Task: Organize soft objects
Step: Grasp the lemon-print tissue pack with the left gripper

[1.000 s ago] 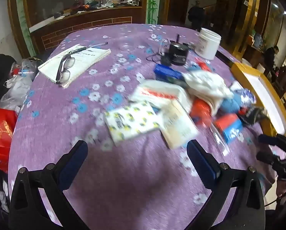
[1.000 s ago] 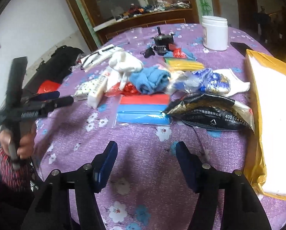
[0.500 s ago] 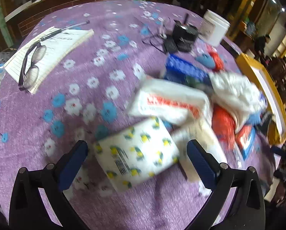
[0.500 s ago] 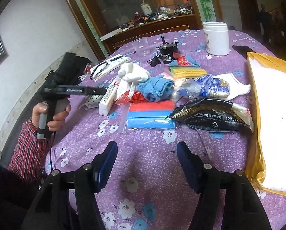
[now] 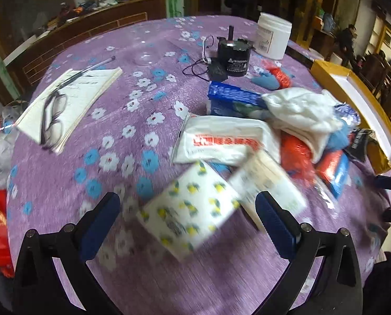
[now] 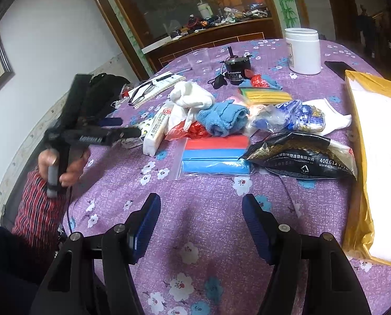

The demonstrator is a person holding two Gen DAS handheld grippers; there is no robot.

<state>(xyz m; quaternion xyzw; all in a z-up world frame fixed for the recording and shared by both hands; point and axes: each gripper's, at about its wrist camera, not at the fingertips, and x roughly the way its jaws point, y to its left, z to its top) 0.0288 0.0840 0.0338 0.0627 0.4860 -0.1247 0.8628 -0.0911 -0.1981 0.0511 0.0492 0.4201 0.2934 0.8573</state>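
Because the left tongs [image 5: 187,210] gape wide and empty over the yellow-flowered tissue pack [image 5: 187,212] at the near edge of the pile on the table [image 5: 111,120], a crooked close could pinch the boxy white pack [image 5: 269,183] touching it, while the right tongs [image 6: 200,215] hang open, holding nothing.

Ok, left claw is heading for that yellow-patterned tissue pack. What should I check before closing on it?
1. Left claw open: ok.
2. Tissue pack between its fingers: ok, though blurred.
3. Fingers touching the pack: cannot tell.
4. Pack free of neighbours: not ok, the long white pack lies against its right edge.
5. Right claw open, holding nothing, well short of the pile: ok.
6. Yellow box open to receive: ok.
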